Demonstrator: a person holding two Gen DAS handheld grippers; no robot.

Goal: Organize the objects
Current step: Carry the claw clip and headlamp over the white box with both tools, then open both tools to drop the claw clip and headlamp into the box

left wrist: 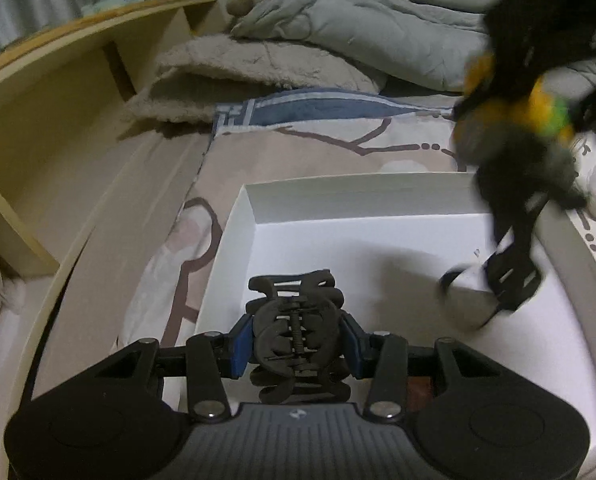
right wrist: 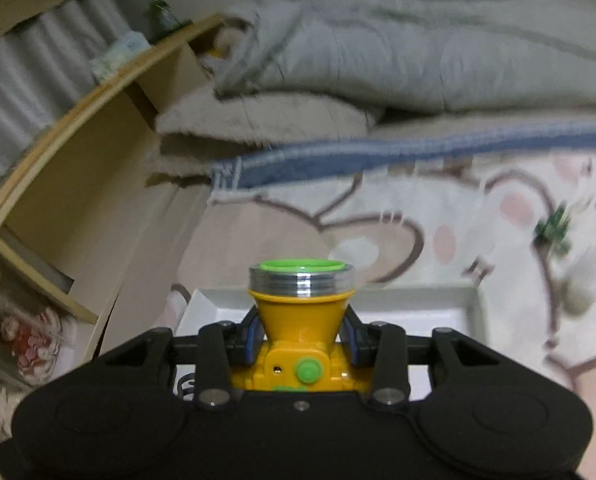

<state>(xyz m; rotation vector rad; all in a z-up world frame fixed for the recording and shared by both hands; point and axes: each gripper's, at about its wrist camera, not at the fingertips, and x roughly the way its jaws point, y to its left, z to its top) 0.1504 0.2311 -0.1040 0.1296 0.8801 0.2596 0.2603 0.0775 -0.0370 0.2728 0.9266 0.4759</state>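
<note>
Black plastic is the weak point on the left: the hair claw [left wrist: 298, 336] sits pinched between the left gripper [left wrist: 298, 346]'s blue pads, low over the near-left corner of the white box [left wrist: 254, 200], and its curved teeth could twist or slip free. To the right, the right gripper [right wrist: 302, 340] clamps the yellow headlamp [right wrist: 301, 320] at its tapering cone, lens forward above the box's near edge; that taper could let it squirt out and miss the box.

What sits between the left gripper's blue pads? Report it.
A black claw clip, held by the left gripper above the white box; left wrist view shows it.
</note>
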